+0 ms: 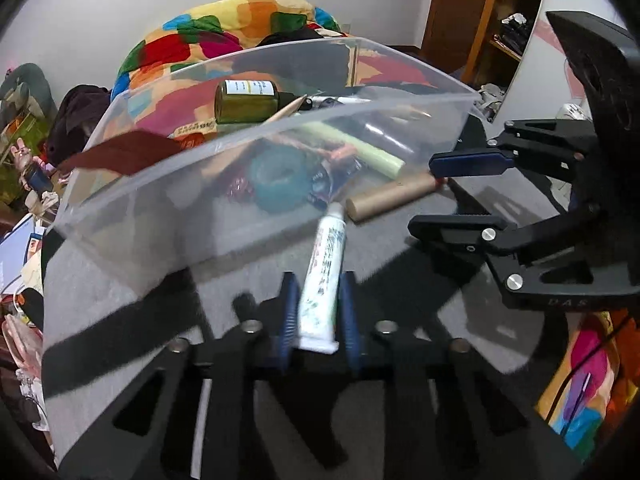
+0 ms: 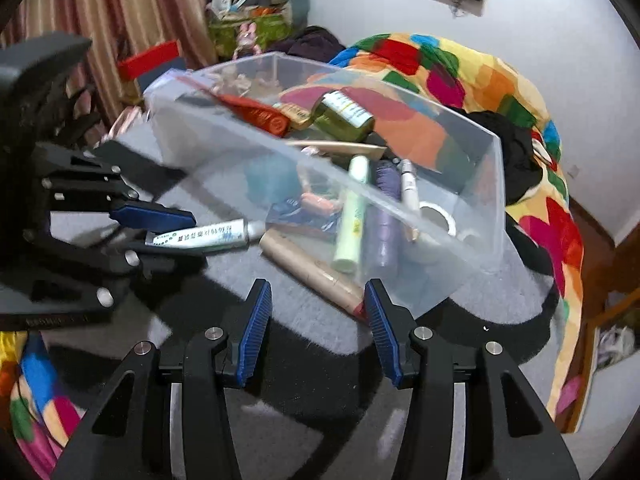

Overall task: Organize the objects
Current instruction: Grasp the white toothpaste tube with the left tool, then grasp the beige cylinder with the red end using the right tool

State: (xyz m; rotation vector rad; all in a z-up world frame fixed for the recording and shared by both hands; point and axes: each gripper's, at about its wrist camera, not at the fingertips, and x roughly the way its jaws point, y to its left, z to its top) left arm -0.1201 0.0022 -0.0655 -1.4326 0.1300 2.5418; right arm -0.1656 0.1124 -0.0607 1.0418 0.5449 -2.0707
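The left gripper [image 1: 318, 316] is clamped on the flat tail end of a white squeeze tube with green print [image 1: 323, 280], its blue pads pressed against both sides; the tube's cap end points ahead toward the clear plastic storage bin [image 1: 168, 216]. In the right wrist view the same tube [image 2: 208, 236] lies level between that gripper's fingers, well off to the left.

The right gripper [image 2: 316, 320] stands with its jaws apart over the grey felt table top [image 2: 304, 336], and nothing sits between them. Just ahead, a brown cardboard cylinder [image 2: 308, 268] lies on the felt, its red-tipped end touching or nearly touching the right-hand pad; which, I cannot tell.

Beyond it, through the bin's cloudy wall, a pale green tube [image 2: 352, 216], a lilac tube [image 2: 386, 216] and an olive-green bottle with a white label [image 2: 344, 118] show. The teal ring-shaped thing [image 1: 280, 180] is too blurred to identify.
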